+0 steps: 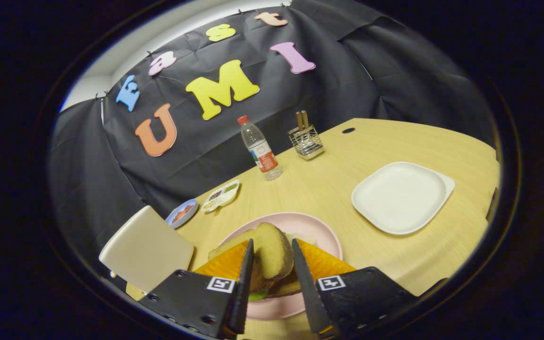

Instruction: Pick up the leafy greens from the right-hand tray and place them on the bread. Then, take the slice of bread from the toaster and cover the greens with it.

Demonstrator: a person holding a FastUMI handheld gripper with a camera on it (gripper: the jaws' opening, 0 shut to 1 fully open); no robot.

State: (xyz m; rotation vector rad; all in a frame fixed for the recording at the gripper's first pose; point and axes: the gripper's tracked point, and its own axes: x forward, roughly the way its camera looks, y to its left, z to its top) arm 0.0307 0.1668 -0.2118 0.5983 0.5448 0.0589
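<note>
1. From my remote seat I see the gripper (pixel 272 264) clamped on a slice of bread (pixel 272 255); both fingers (pixel 246 278) press its sides, and the slice stands on edge between them.
2. I take the pink plate (pixel 319 236) as my landmark. The held slice sits over its near part. Under it lies a second bread slice (pixel 284 287), and a bit of leafy greens (pixel 257 296) peeks out beneath, by the left finger. I cannot tell whether the held slice touches what lies below.
3. Left of the pink plate stands the toaster (pixel 147 248), a pale box at the table (pixel 328 184) edge.
4. Right of the pink plate, apart from it, rests a white square tray (pixel 399 196).
5. Beyond the pink plate to the left sit a small blue dish (pixel 181 212) and a divided dish (pixel 221 196), side by side.
6. Farther beyond the pink plate stand a water bottle (pixel 260 148) with a red cap and a wire holder (pixel 306 141), near the black cloth wall (pixel 347 85).
</note>
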